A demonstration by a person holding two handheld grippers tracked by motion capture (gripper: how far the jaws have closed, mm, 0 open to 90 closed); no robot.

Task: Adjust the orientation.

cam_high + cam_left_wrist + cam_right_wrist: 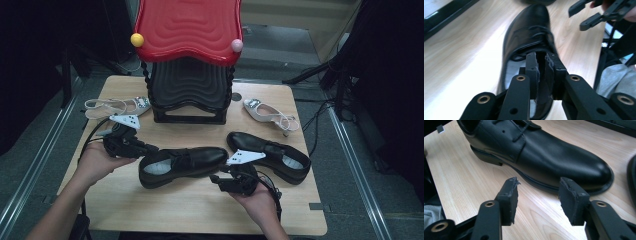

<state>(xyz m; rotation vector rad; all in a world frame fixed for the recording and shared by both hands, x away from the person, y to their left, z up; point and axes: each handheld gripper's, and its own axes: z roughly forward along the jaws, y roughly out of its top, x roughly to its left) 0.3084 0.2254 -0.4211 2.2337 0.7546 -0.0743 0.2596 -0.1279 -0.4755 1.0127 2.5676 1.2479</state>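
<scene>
Two black leather lace-up shoes lie on the wooden table (190, 210). The nearer shoe (185, 162) points right, and my left gripper (150, 148) is at its heel. In the left gripper view the left gripper (541, 62) is shut on the back rim of this black shoe (529, 32). My right gripper (216, 179) stands open just in front of the shoe's toe. In the right gripper view its fingertips (511, 186) are spread wide over bare wood, short of the shoe's toe (564, 162). The second black shoe (270, 150) lies to the right.
A stack of stools, red on top of black (190, 60), stands at the table's back middle. A white slingback heel (117, 106) lies at the back left and its mate (267, 112) at the back right. Dark stands and cables flank the table.
</scene>
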